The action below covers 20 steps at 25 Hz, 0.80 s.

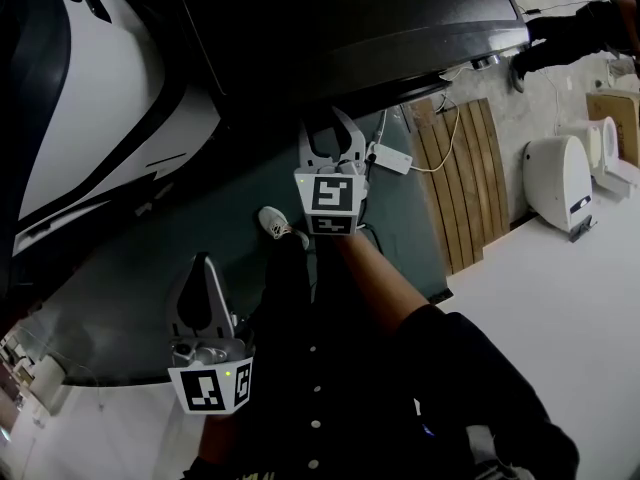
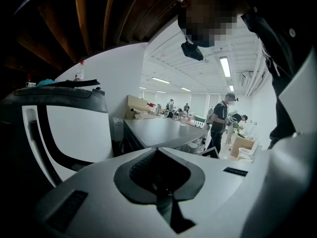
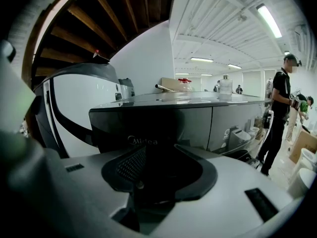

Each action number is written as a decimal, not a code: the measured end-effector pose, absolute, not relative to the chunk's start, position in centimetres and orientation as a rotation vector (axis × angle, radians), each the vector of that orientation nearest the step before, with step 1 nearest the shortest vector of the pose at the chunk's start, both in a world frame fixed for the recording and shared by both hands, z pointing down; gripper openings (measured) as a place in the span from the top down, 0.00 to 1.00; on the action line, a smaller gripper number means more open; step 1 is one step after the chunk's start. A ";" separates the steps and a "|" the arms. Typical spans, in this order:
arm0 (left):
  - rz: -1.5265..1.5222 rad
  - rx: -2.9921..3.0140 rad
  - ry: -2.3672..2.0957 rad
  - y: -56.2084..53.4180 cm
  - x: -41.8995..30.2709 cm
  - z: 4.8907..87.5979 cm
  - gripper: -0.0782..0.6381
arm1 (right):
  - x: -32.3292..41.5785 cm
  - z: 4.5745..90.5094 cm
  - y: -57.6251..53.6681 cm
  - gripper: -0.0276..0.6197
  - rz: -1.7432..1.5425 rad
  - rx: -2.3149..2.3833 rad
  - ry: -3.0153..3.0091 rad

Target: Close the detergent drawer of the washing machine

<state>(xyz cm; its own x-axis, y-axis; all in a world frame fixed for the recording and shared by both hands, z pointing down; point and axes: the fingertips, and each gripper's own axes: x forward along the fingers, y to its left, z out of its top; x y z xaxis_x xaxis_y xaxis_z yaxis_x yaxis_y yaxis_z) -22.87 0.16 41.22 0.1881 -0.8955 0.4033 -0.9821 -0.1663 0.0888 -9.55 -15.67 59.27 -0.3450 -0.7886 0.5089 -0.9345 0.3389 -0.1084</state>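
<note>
Two grippers hang near the washing machine: left gripper jaws together, right gripper jaws apart, empty

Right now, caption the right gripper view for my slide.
Open, empty right gripper faces the dark Midea machine front.

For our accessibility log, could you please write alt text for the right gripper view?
The right gripper, jaws apart and empty, points at the dark glossy front of a Midea washing machine. A white, black-trimmed appliance stands at the left, and a person in dark clothes at the far right.
</note>
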 end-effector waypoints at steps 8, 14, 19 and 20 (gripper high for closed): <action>0.353 2.140 -1.791 0.3 -22.9 40.9 0.88 | -9.4 59.5 -15.6 0.71 0.486 1.503 -2.234; 0.323 2.161 -1.818 0.2 -23.2 39.4 0.88 | -9.0 58.1 -14.7 0.72 0.476 1.478 -2.261; 0.296 2.190 -1.836 -0.3 -23.4 37.9 0.88 | -8.2 54.5 -13.4 0.87 0.433 1.437 -2.314; 0.292 2.194 -1.839 -0.4 -23.5 37.6 0.88 | -8.2 53.9 -13.1 0.89 0.430 1.418 -2.332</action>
<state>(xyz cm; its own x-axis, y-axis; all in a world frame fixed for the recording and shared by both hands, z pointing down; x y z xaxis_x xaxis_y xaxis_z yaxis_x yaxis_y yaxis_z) -23.50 -0.43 37.64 0.1773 -0.9311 0.3188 -0.9841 -0.1630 0.0711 -8.19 -13.15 53.88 -0.4210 -0.7780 0.4663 -0.8931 0.4453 -0.0633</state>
